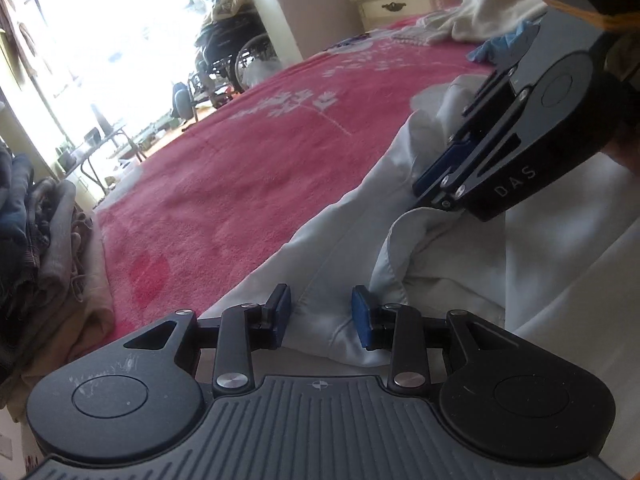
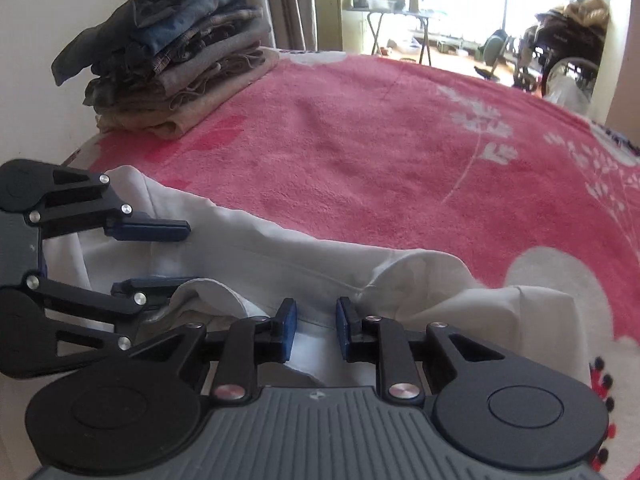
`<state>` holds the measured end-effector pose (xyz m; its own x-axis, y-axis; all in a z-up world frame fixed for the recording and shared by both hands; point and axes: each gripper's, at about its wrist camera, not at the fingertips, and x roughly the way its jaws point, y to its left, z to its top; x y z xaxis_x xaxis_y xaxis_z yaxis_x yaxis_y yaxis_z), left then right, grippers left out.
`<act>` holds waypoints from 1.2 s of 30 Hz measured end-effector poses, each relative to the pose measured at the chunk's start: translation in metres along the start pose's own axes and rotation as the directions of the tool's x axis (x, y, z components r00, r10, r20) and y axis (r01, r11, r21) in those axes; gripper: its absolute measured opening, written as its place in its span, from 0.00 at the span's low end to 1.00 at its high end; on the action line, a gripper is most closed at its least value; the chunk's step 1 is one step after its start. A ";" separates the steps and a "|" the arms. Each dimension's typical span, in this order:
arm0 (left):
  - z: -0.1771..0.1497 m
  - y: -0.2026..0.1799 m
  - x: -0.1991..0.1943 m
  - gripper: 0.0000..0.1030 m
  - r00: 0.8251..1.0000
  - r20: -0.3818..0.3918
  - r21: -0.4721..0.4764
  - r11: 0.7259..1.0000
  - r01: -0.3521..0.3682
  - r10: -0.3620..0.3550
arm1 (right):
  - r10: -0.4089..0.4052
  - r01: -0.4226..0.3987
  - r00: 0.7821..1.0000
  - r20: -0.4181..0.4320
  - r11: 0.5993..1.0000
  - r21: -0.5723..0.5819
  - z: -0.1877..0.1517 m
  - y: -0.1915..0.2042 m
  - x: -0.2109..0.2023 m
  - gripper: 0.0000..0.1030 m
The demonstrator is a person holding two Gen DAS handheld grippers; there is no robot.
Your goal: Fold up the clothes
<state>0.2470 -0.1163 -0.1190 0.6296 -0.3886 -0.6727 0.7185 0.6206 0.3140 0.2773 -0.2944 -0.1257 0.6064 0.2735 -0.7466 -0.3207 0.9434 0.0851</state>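
Note:
A white garment [image 1: 340, 240] [image 2: 280, 256] lies crumpled along the near edge of a bed covered by a pink flowered blanket [image 1: 248, 168] [image 2: 360, 140]. My left gripper [image 1: 320, 316] [image 2: 168, 254] is open, its blue pads straddling a seamed hem of the garment. My right gripper [image 2: 316, 326] [image 1: 428, 196] is open too, with a narrower gap, and a white fold of cloth lies between its pads. The two grippers are close together over the same garment, the left one at the right gripper's left. A hand holds the right gripper at the view's right edge.
A stack of folded clothes [image 2: 180, 52] [image 1: 40, 240] sits at the blanket's corner by the wall. Loose light clothes [image 1: 480, 12] are piled at the far end near a white nightstand [image 1: 396, 4]. A wheelchair [image 2: 568, 48] and a folding table [image 2: 400, 20] stand beyond the bed.

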 end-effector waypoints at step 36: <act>-0.009 0.033 -0.066 0.53 1.000 0.030 -0.220 0.976 0.010 -0.004 | 0.098 -0.198 0.976 0.194 0.771 0.605 -0.059 -0.046 -0.154 0.28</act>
<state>0.2270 -0.0640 -0.0699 0.6354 -0.4111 -0.6536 0.6426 0.7509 0.1524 0.1555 -0.3915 -0.0538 0.7017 0.3960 -0.5923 0.0731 0.7869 0.6127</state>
